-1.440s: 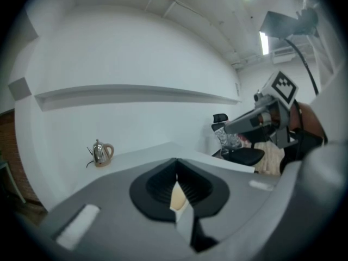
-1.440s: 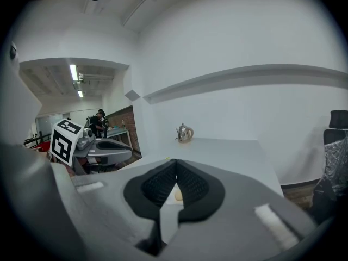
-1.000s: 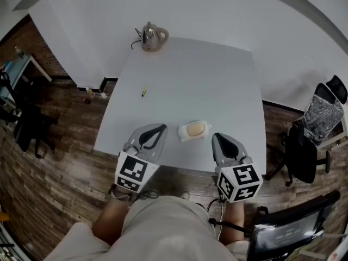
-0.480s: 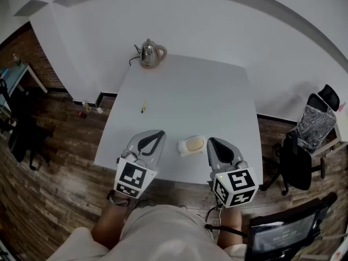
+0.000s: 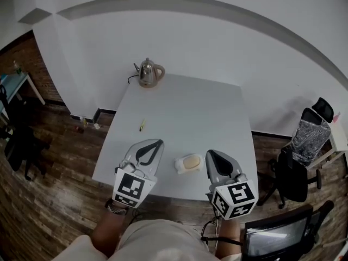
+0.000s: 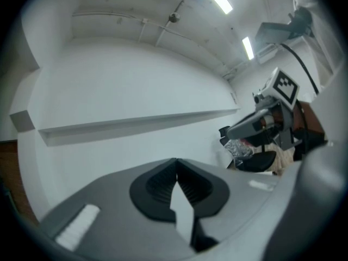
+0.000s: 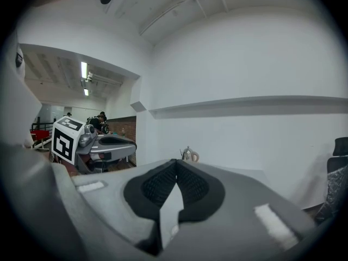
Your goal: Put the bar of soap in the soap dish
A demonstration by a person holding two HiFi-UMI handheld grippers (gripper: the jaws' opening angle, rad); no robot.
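A yellowish bar of soap lies in a white soap dish near the front edge of the white table. My left gripper hovers to the dish's left, jaws shut and empty. On the other side of the dish my right gripper is likewise shut with nothing in it. In the left gripper view the left gripper has its tips touching, and the right gripper's marker cube shows at the right. The right gripper is closed tip to tip in its own view. Soap and dish are hidden in both gripper views.
A metal kettle stands at the table's far left corner and appears as the kettle beyond the right jaws. A small pen-like stick lies left of the middle. Black office chairs stand to the right on the wooden floor.
Both grippers have risen off the table and sit higher over its front edge. The head view has tilted up, showing more wall. The soap stays in the dish.
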